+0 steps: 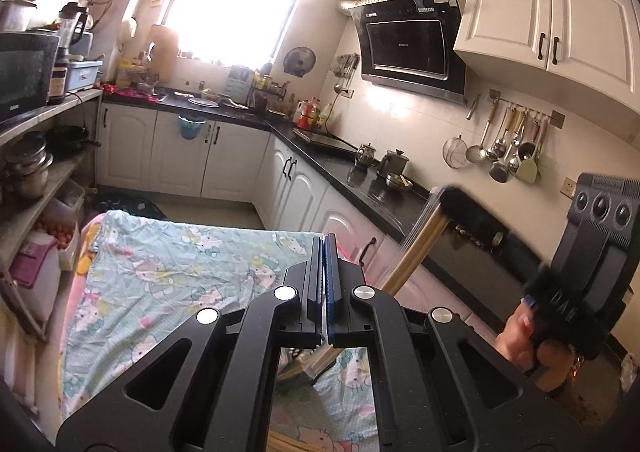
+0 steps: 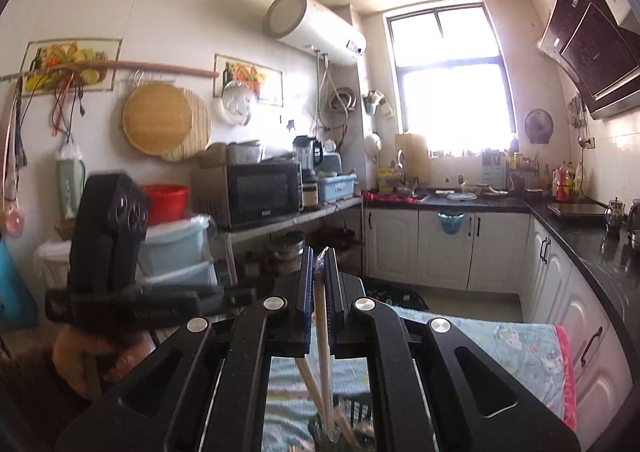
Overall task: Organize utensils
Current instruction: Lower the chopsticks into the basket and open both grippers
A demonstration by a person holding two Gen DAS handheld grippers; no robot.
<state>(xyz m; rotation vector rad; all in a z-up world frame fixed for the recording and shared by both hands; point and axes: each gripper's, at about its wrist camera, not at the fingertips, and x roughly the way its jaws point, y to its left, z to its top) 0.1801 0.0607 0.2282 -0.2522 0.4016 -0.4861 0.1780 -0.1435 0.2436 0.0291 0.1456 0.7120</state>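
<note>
Because the wrapped chopsticks [image 2: 322,328] are pinched only near their top between the closed jaws of the right hand-held gripper [image 2: 320,272], they hang loosely above the cloth-covered surface [image 1: 168,252] and could swing or slip out. The left hand-held gripper [image 1: 323,252] is shut on nothing. Below the chopsticks, a dark basket [image 2: 352,410] is largely hidden, its contents unreadable. The right hand-held gripper looks blurred in the left view.

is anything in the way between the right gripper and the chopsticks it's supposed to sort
No. The right gripper is already shut on the wrapped wooden chopsticks, which hang from its pads above the patterned cloth. The left gripper is shut and empty, off to the side.
</note>
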